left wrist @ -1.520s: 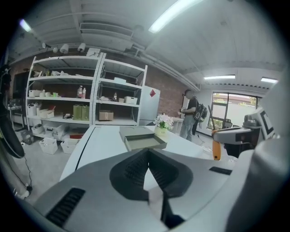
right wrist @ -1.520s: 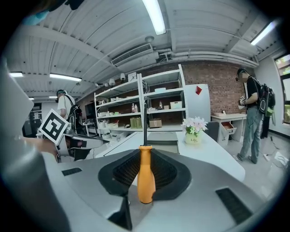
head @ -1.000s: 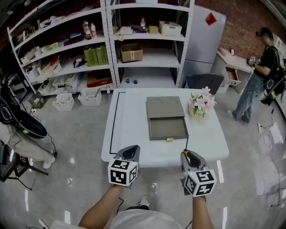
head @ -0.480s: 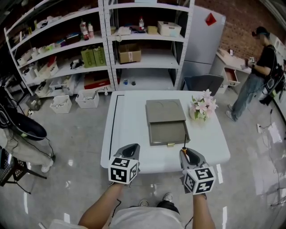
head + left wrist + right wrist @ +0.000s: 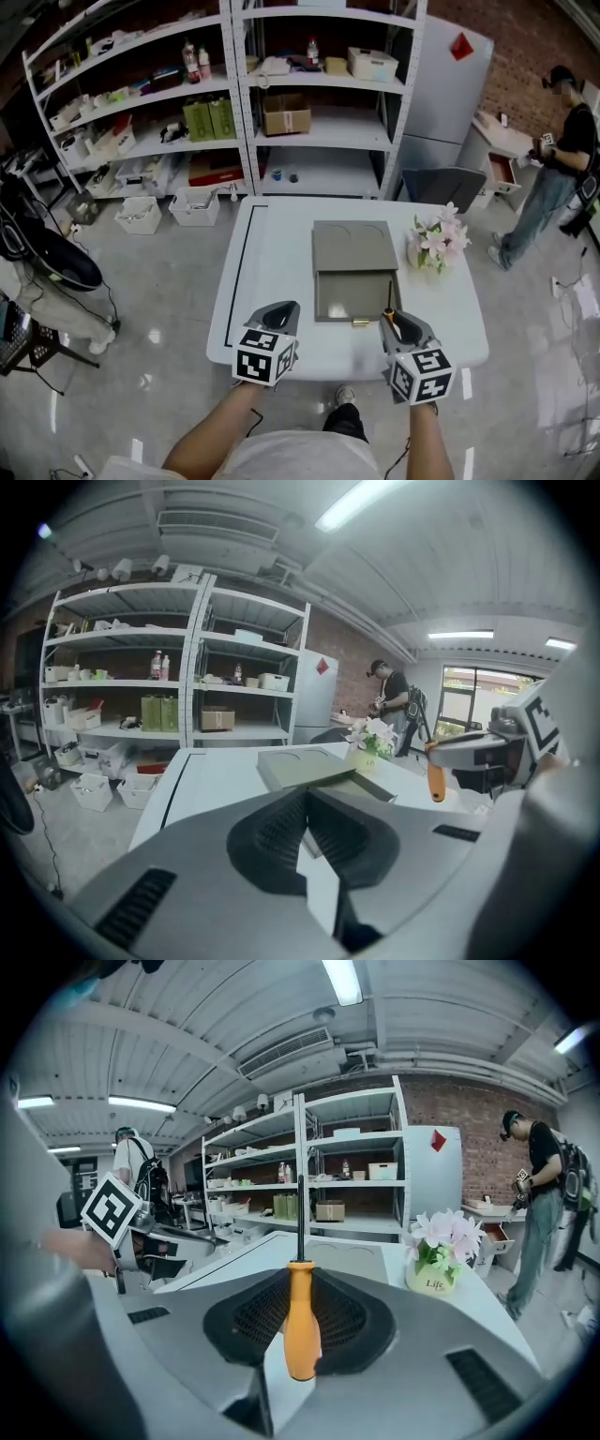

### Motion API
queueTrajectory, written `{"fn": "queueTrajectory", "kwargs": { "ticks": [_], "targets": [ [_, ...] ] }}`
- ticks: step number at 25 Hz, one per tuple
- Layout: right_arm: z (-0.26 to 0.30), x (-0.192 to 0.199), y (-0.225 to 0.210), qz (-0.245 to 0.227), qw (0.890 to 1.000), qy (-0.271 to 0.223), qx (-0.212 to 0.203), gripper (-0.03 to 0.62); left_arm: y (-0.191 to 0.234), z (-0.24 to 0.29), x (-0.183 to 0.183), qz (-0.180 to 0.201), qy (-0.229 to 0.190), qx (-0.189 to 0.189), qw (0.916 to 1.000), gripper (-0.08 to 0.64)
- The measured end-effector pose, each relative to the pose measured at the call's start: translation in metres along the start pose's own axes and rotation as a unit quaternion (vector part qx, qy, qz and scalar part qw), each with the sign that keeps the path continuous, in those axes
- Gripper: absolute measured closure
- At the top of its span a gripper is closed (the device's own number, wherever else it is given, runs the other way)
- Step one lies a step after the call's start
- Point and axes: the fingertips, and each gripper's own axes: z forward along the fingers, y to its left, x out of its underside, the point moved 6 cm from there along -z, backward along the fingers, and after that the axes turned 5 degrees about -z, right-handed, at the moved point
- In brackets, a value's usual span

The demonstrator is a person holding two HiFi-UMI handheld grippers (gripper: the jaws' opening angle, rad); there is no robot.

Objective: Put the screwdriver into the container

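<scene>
At table 6 o'clock edge: right gripper clamped on screwdriver, left gripper closed empty. Container at 12 o'clock, drop-in pending.

Read "Life" in dark print on the pale flower pot in the right gripper view, smaller line beneath too fine to make out; logged only black-and-white square patterns, no characters, on cubes of left gripper and right gripper; print on shelves illegible.
</scene>
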Motion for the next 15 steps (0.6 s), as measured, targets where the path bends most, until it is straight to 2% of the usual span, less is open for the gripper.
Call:
{"fn": "queueTrajectory", "kwargs": {
  "ticks": [10,15],
  "targets": [
    [0.060,-0.007,-0.058,-0.051,0.996,0.033,-0.071,0.517,-0.001,0.056,-0.010,-0.021,0.007,-0.047,0.9986,0.557],
    [0.088,-0.012,-0.075,-0.088,0.988,0.055,-0.116,0.517,-0.001,0.078,-0.010,-0.027,0.013,-0.074,0.9968,0.557]
  ]
}}
